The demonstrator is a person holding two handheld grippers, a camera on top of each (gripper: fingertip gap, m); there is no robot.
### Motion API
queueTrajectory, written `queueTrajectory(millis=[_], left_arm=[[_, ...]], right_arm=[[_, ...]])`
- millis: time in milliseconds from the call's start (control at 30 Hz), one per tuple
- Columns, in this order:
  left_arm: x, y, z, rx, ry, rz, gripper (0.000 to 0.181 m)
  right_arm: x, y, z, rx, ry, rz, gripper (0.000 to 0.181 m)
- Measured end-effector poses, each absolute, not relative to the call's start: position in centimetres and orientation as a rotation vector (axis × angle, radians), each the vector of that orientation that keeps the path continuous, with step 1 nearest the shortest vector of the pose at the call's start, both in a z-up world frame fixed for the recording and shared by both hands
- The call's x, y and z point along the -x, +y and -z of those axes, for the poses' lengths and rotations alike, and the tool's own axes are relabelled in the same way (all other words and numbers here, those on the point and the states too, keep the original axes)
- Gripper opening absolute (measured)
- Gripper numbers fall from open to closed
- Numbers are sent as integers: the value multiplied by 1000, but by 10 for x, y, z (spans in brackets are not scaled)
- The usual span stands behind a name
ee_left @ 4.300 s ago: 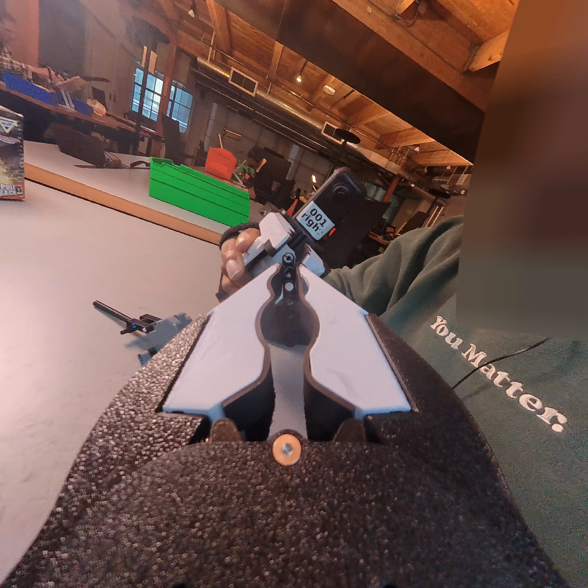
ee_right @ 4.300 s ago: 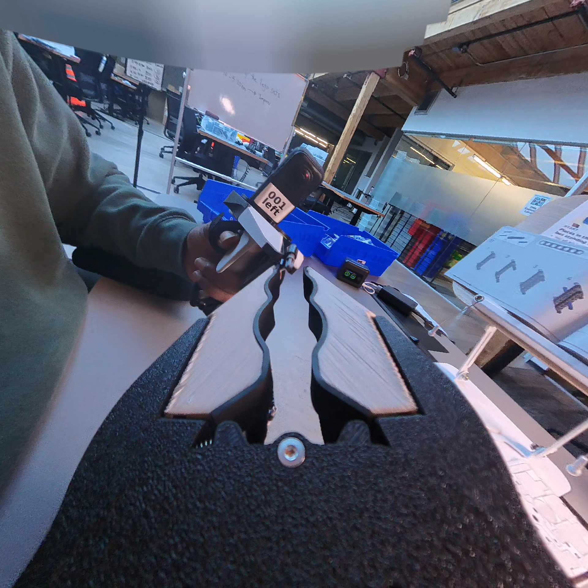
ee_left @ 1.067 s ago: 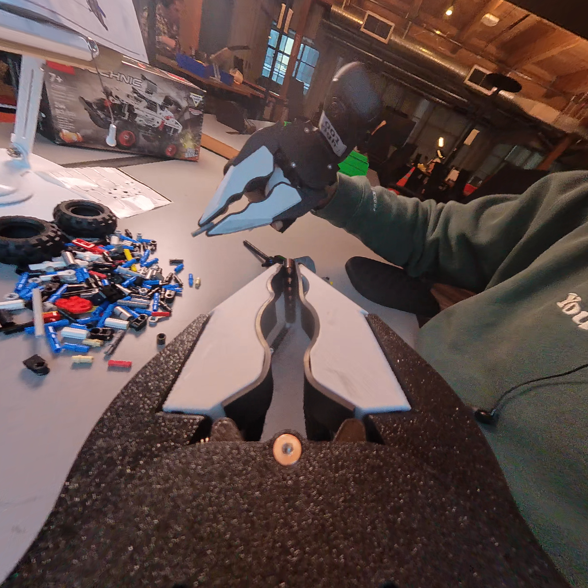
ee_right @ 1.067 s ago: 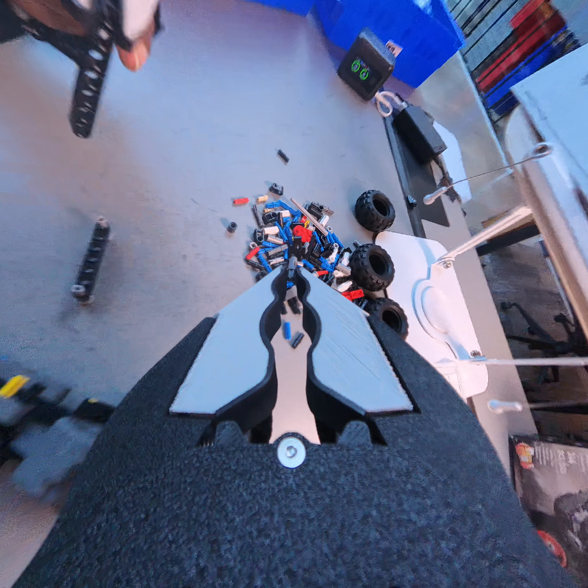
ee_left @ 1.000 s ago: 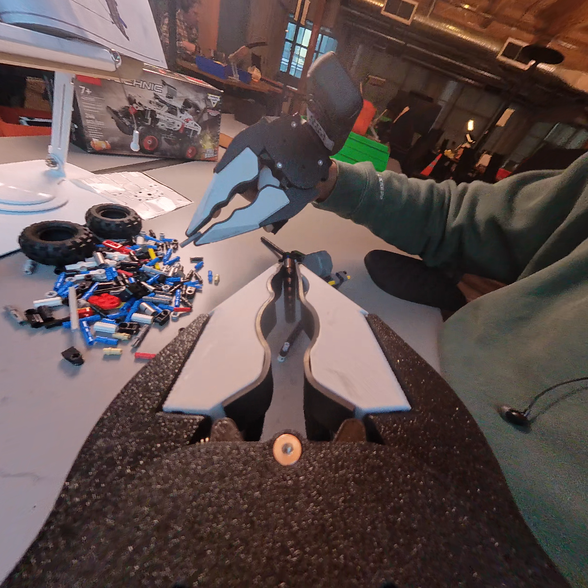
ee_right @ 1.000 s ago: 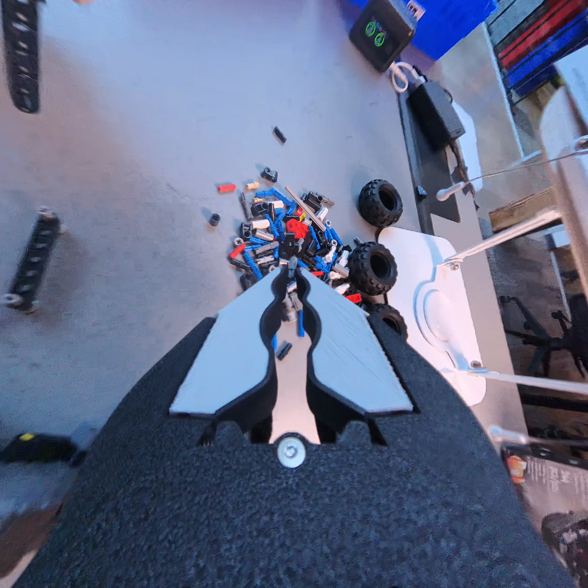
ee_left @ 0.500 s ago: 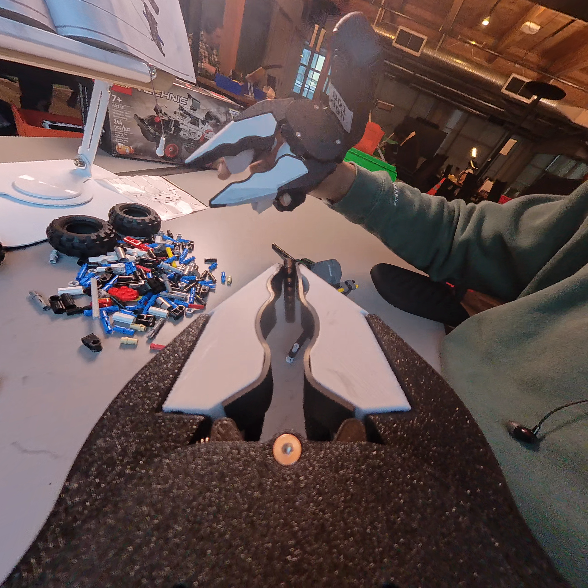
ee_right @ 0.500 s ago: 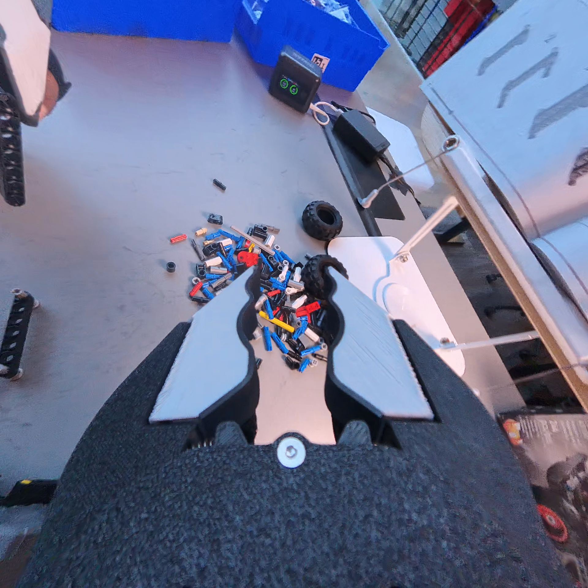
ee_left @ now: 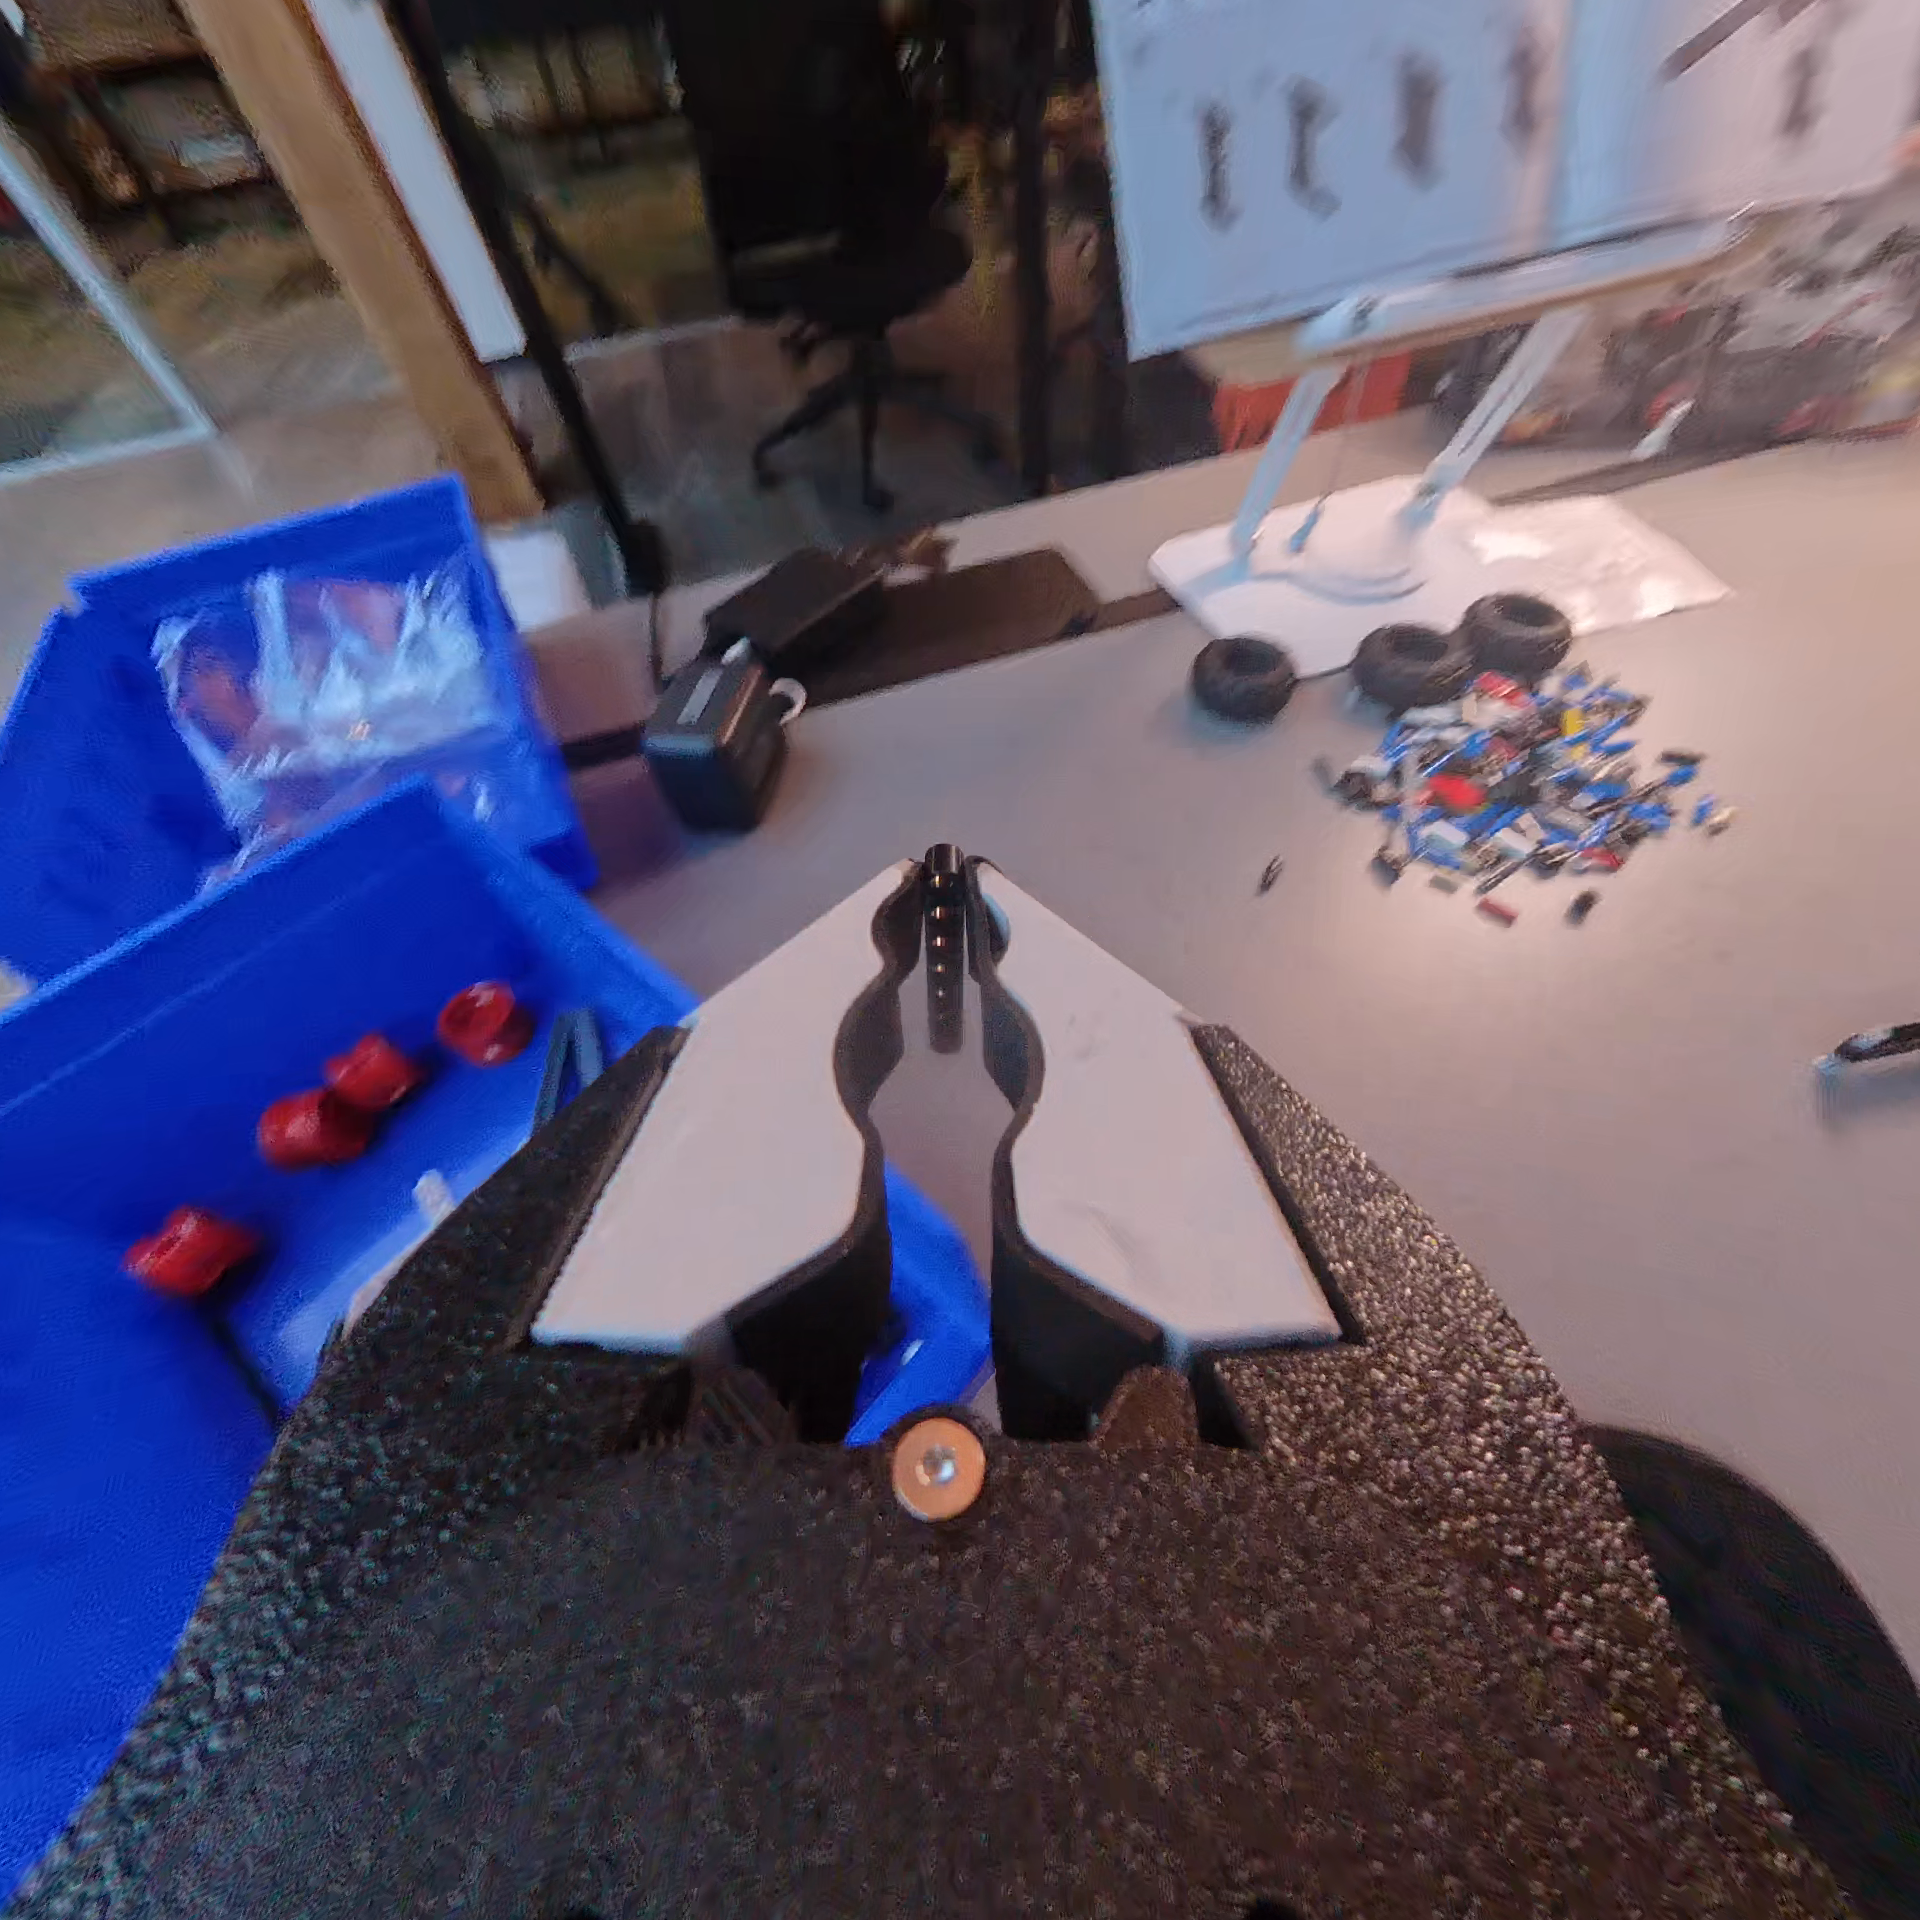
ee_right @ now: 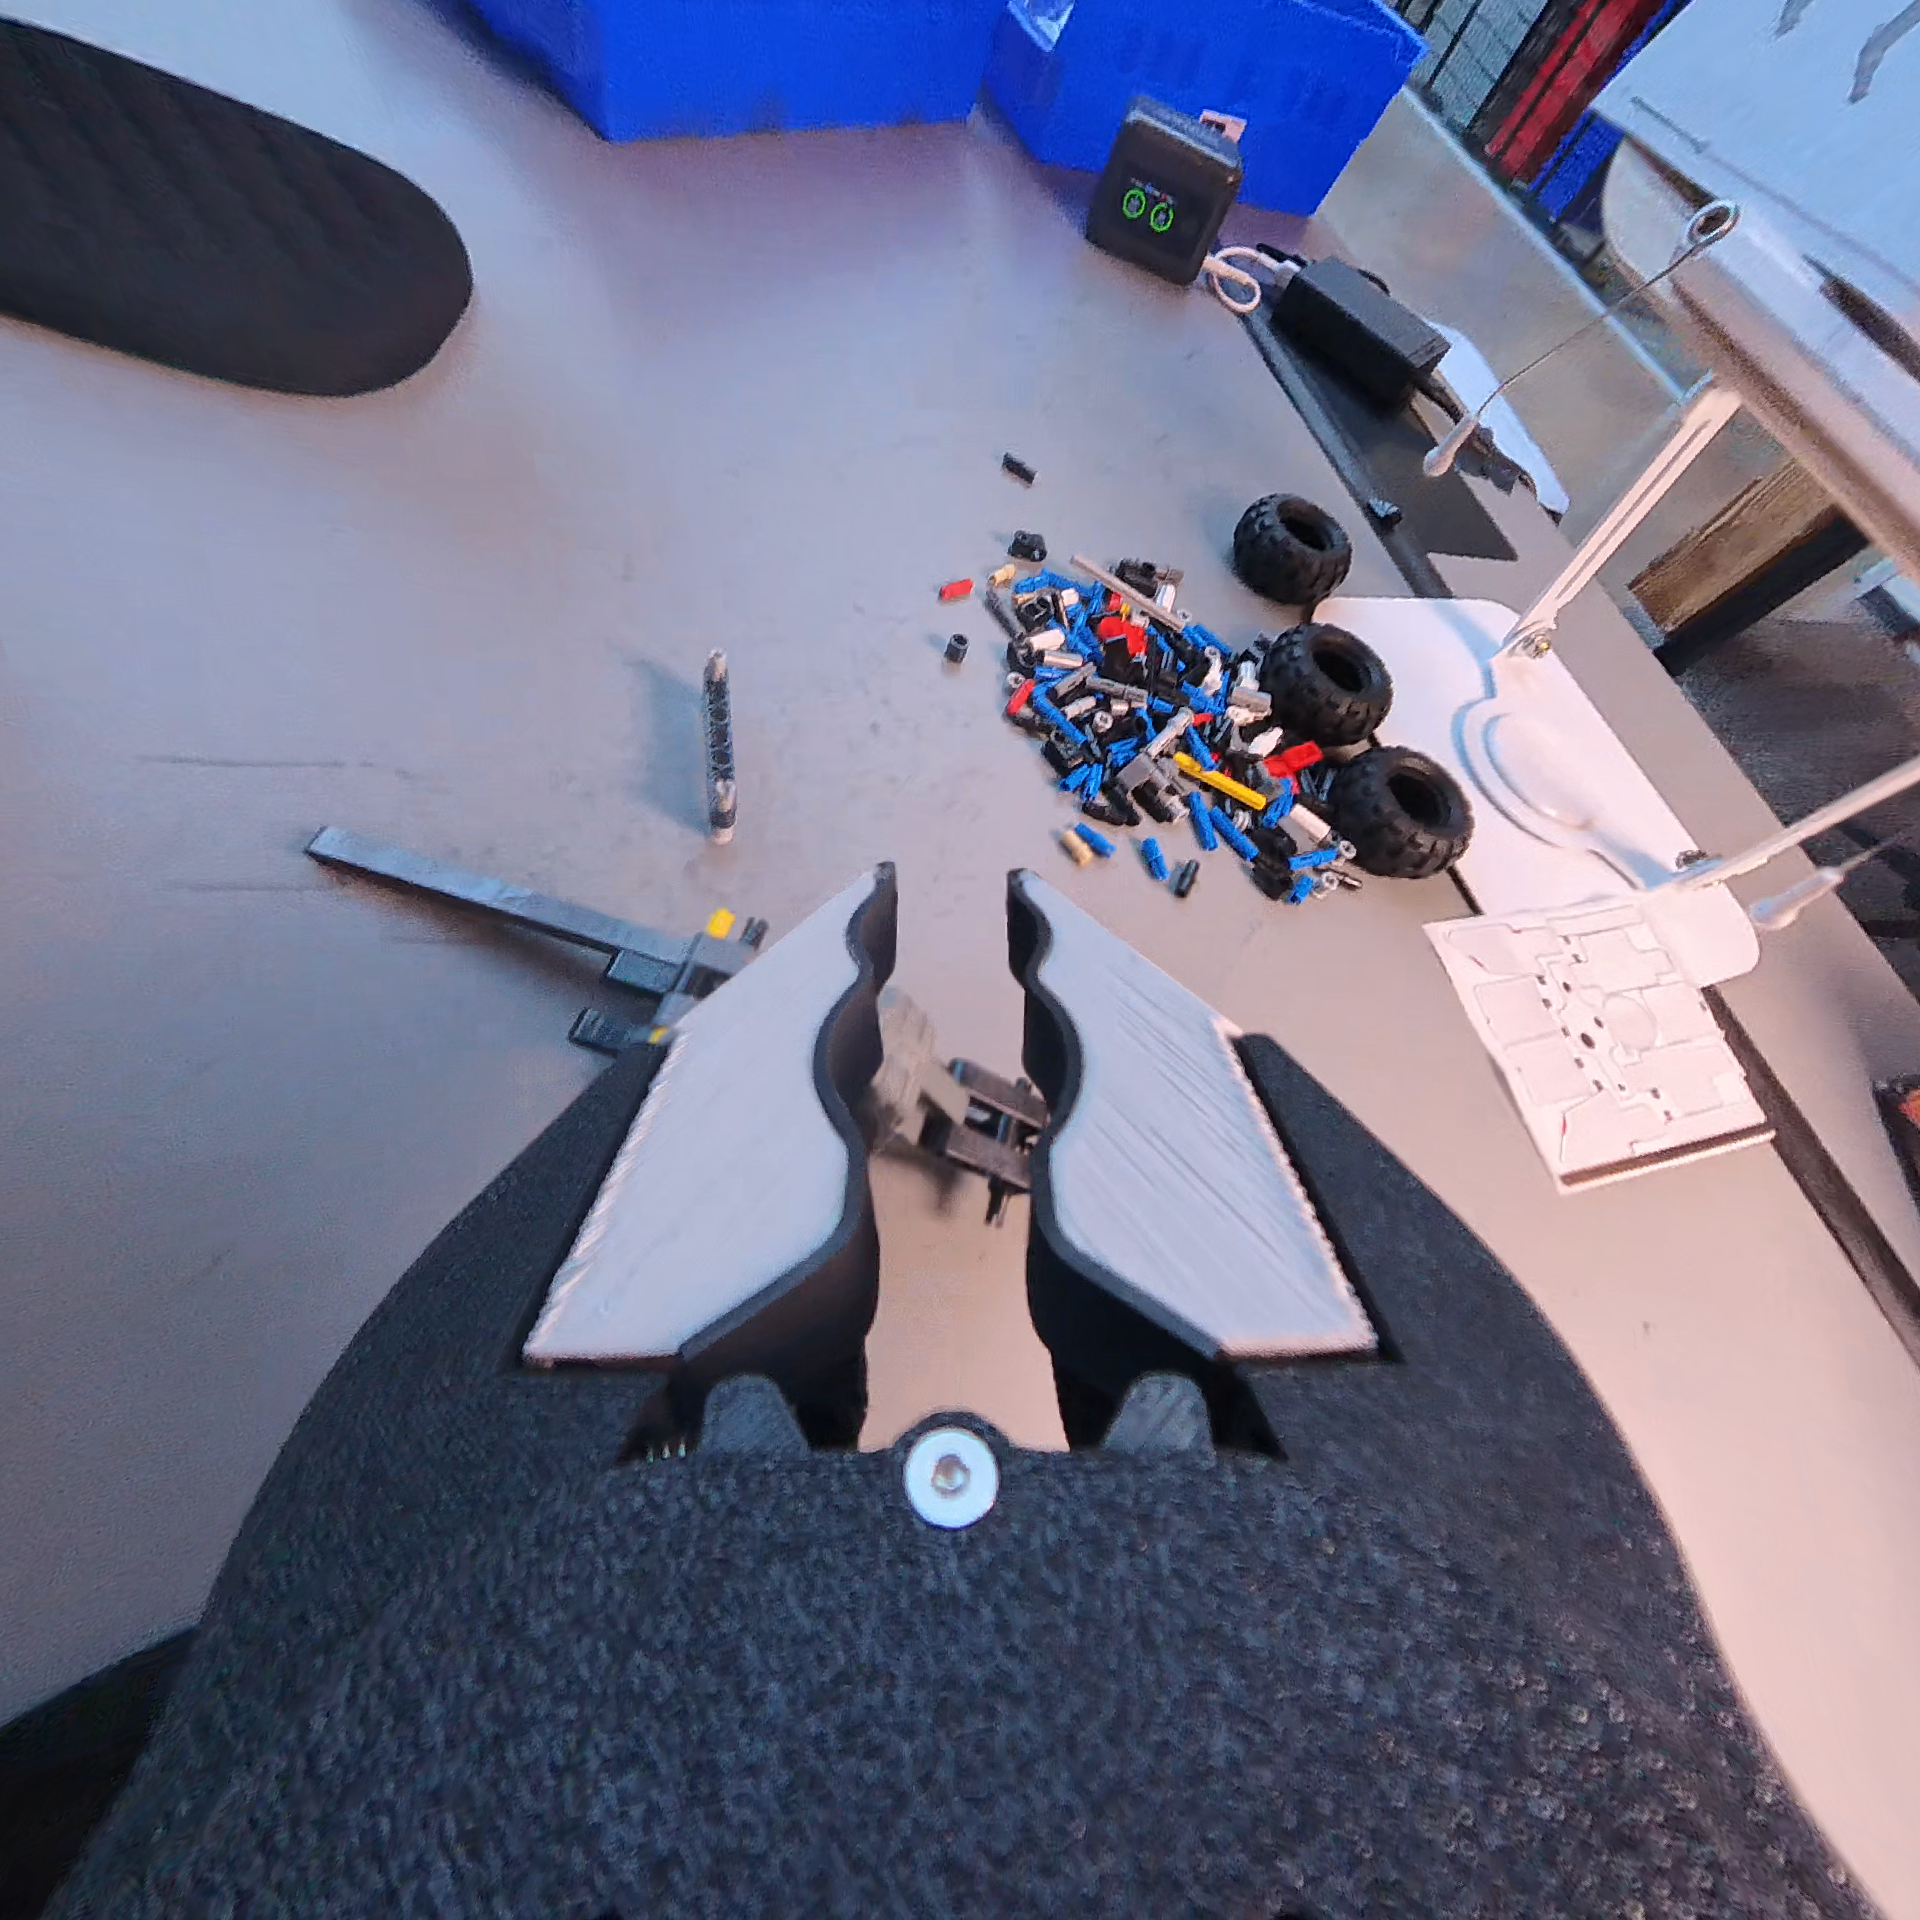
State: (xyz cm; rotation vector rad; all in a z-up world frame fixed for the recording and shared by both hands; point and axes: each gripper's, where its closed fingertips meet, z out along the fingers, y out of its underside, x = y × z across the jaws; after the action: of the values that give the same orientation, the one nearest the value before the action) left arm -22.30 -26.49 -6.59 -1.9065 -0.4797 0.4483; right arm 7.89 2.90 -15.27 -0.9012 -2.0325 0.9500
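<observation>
I am working over a wide, smooth grey desk [ee_right: 520, 540]. Two deep blue plastic bins [ee_left: 312, 1039] are sitting at its left, keeping small red hubs [ee_left: 312, 1127] corralled. A loose heap of tiny plastic building pieces [ee_right: 1153, 717] is spreading beside three knobbly black rubber tyres [ee_right: 1325, 681]. My right gripper [ee_right: 951, 883] is hovering with fingers parted and nothing between them, above a grey part-built assembly [ee_right: 935, 1101]. My left gripper [ee_left: 943, 883] is pinching its fingers closed on a slim black holed beam [ee_left: 943, 961], lifted clear of the desk.
</observation>
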Motion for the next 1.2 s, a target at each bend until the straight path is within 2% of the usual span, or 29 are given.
queueTrajectory(millis=[233, 433, 533, 667, 767, 867, 1000, 1200], left_arm=[[264, -328, 144, 2116, -761, -320, 7], [277, -337, 141, 2041, -836, -295, 23], [274, -328, 115, 1938, -765, -330, 30], [215, -270, 73, 1855, -403, -275, 35], [158, -213, 76, 1905, -83, -279, 40], [94, -153, 109, 1986, 189, -131, 46], [18, -101, 168, 2109, 513, 69, 46], [-26, -70, 227, 2258, 716, 199, 37]], right_arm=[[-92, 14, 151, 878, -2011, -986, 18], [-89, 1, 156, 823, -2051, -966, 18], [-87, -3, 156, 812, -2054, -971, 18], [-80, -12, 154, 806, -2060, -1001, 18], [-70, -22, 152, 790, -2081, -1006, 18], [-60, -30, 150, 751, -2093, -978, 18], [-55, -31, 151, 715, -2091, -903, 18], [-56, -29, 161, 752, -2068, -946, 18]])
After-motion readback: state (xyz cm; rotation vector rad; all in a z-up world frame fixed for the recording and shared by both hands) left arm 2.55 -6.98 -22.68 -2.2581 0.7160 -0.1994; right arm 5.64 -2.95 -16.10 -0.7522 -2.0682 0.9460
